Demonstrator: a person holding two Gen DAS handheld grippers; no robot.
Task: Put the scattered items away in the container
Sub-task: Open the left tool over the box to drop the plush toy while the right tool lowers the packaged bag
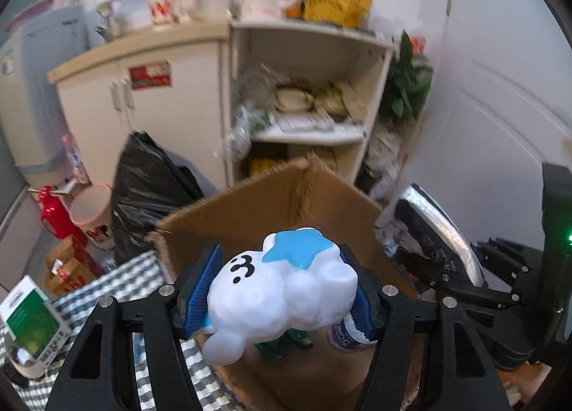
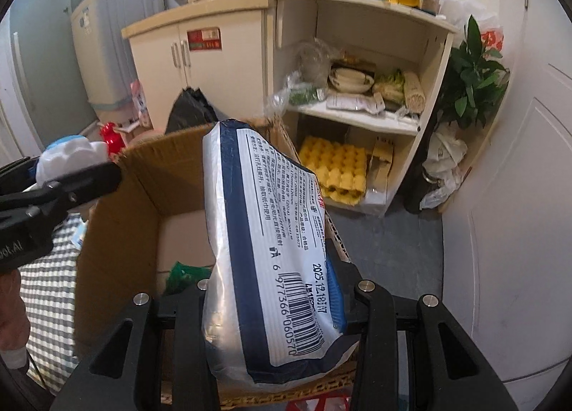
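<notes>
My left gripper (image 1: 282,289) is shut on a white cloud-shaped toy (image 1: 282,300) with a blue star and a black face, held over the open cardboard box (image 1: 257,207). Inside the box lie a green item (image 1: 282,346) and a blue-white wrapped item (image 1: 345,334). My right gripper (image 2: 271,300) is shut on a blue-and-white tissue pack (image 2: 271,250) with a barcode, held upright above the same cardboard box (image 2: 121,232). The green item (image 2: 182,275) shows on the box floor. The left gripper with the toy (image 2: 68,157) appears at the left of the right wrist view.
A checked cloth (image 1: 139,275) covers the surface under the box. A green-white carton (image 1: 32,321) lies at the left. Behind stand a cream cabinet (image 2: 214,53) with open shelves, a black rubbish bag (image 1: 150,189), a red bottle (image 1: 53,210) and a potted plant (image 2: 472,78).
</notes>
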